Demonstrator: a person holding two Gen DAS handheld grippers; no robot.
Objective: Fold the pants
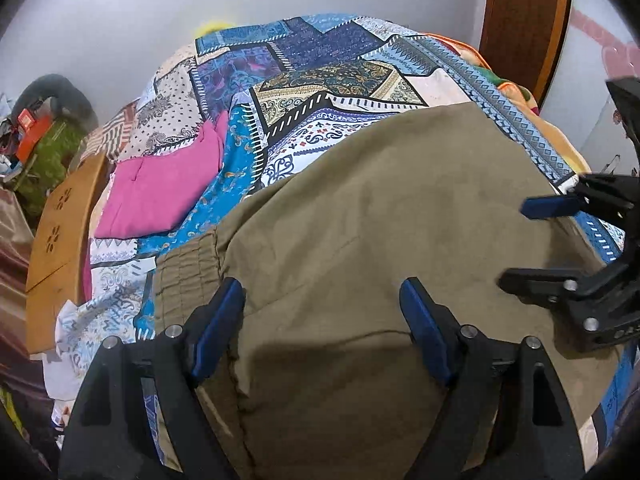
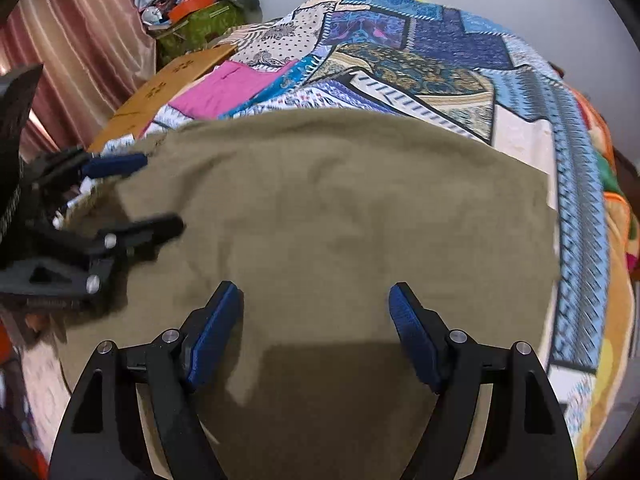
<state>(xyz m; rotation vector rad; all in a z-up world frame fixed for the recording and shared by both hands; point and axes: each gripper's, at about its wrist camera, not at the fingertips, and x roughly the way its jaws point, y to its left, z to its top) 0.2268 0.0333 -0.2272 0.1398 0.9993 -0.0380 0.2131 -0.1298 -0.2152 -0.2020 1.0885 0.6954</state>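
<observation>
Olive pants (image 1: 380, 220) lie folded and flat on a patchwork bedspread (image 1: 320, 60), their gathered elastic waistband (image 1: 184, 268) at the left edge. My left gripper (image 1: 322, 292) hovers just over the near part of the cloth, open, with nothing between its blue pads. The right gripper (image 1: 528, 244) comes in from the right side, also open. In the right wrist view the pants (image 2: 340, 208) fill the middle. The right gripper (image 2: 316, 294) stands open above them with nothing in it, and the left gripper (image 2: 156, 196) is at the cloth's left edge.
A folded pink garment (image 1: 160, 192) lies on the bed left of the pants. A wooden board (image 1: 60, 220) leans at the bed's left side, with a cluttered pile (image 2: 192, 4) and a curtain (image 2: 80, 40) beyond. A wooden panel (image 1: 520, 20) stands at the far right wall.
</observation>
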